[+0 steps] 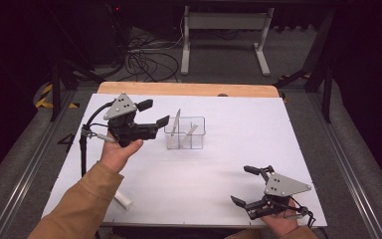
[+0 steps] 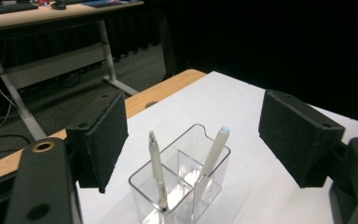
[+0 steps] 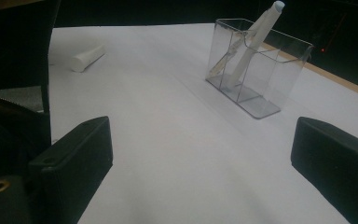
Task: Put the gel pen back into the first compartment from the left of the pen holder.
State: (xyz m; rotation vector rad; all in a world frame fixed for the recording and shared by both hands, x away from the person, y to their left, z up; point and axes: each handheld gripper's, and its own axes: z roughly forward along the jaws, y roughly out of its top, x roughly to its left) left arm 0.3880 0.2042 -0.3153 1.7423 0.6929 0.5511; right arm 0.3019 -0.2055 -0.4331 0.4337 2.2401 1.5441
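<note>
A clear plastic holder with several compartments stands on the white table left of centre. In the left gripper view, a thin silver pen and a white pen with a pale blue tip lean in the holder. My left gripper hovers just left of the holder, aimed at it, open with nothing between its jaws. My right gripper rests near the front right corner, open and empty. From there the holder and the white pen lie some way ahead.
A short white cylinder lies near the table's front left edge, under the left forearm; the right gripper view has this cylinder at the far left. A wooden strip borders the far edge. Cables and a desk frame lie on the floor beyond.
</note>
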